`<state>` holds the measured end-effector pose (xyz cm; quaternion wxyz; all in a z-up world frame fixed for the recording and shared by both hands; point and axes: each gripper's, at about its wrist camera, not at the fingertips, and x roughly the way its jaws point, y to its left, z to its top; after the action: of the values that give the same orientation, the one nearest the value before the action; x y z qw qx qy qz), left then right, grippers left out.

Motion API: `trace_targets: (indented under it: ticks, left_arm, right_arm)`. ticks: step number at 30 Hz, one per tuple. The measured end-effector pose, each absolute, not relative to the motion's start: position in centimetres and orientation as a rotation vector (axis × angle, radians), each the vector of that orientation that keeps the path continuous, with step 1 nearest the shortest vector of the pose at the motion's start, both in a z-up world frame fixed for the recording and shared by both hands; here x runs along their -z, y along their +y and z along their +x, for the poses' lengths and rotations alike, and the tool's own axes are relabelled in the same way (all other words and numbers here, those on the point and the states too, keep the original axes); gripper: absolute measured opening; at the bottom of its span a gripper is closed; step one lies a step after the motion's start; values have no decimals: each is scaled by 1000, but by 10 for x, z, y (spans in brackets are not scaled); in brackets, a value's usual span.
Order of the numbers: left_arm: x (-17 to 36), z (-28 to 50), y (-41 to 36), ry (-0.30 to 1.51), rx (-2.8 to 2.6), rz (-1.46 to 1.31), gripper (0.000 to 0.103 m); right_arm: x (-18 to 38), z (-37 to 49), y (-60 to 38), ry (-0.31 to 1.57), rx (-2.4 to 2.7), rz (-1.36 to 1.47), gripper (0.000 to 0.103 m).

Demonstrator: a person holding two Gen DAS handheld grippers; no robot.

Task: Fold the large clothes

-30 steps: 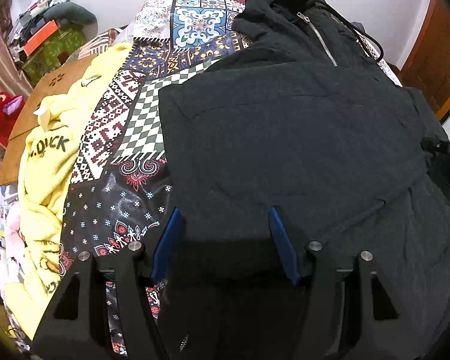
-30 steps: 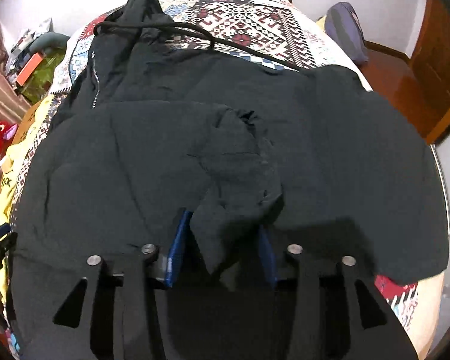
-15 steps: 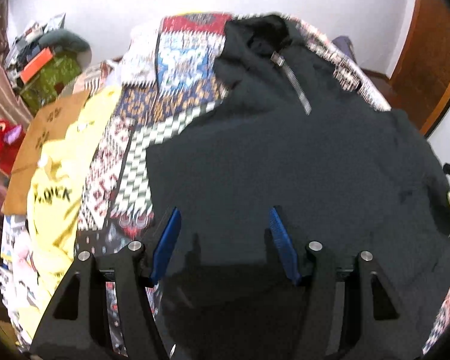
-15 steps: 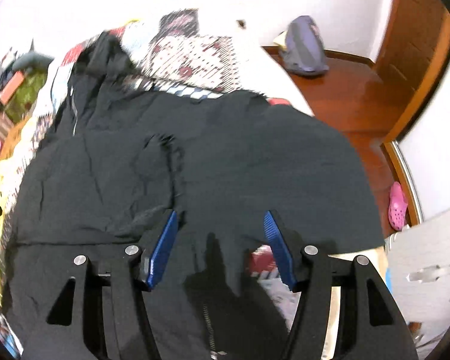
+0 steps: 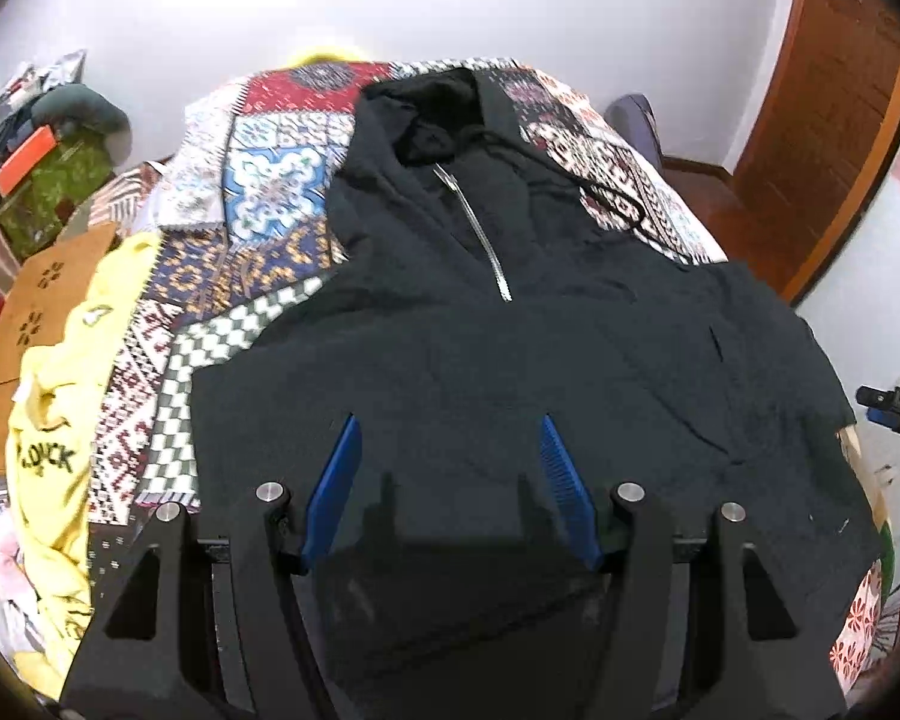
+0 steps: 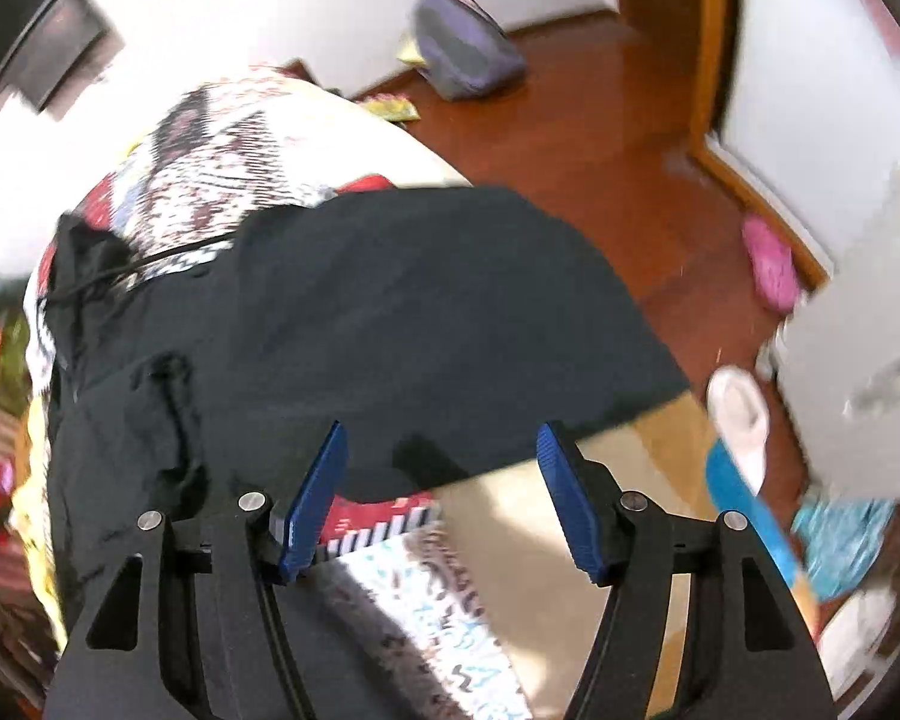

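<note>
While both grippers hang above the bed, the black hooded jacket (image 5: 510, 372) lies spread across the patchwork bedspread (image 5: 258, 222), hood toward the far wall, silver zipper (image 5: 480, 240) running down from the collar. Left gripper (image 5: 450, 438): blue fingers (image 5: 336, 480) wide apart, nothing between them, poised over the jacket's lower body; contact with the cloth cannot be judged. Right gripper (image 6: 441, 450): blue fingers (image 6: 318, 492) likewise spread and empty, positioned over the jacket's right edge, where one dark panel (image 6: 420, 312) reaches the side of the bed. Right wrist view is motion-blurred. A drawcord (image 5: 618, 204) trails from the hood over the bedspread. A yellow garment (image 5: 54, 420) with black lettering lies along the left side of the bed. On the wooden floor (image 6: 600, 120) beyond the bed: a purple bag (image 6: 462, 42) near the wall, a pink slipper (image 6: 768, 264).
</note>
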<state>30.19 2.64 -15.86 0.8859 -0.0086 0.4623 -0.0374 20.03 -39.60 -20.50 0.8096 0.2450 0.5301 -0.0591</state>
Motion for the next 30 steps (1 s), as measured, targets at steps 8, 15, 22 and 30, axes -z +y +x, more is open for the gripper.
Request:
trace_targets:
  ticks: [8, 15, 22, 30]
  left_arm:
    - [185, 305, 24, 1023, 80, -19, 61]
    - [195, 304, 36, 1053, 66, -74, 61]
    - [194, 294, 42, 1043, 70, -79, 61]
    - [198, 291, 47, 1055, 72, -94, 61]
  right_arm:
    - [243, 207, -428, 1128, 132, 827, 65]
    - [249, 227, -434, 1112, 180, 871, 65]
    - [244, 217, -426, 1120, 224, 837, 68]
    - [248, 196, -431, 1101, 195, 883, 65]
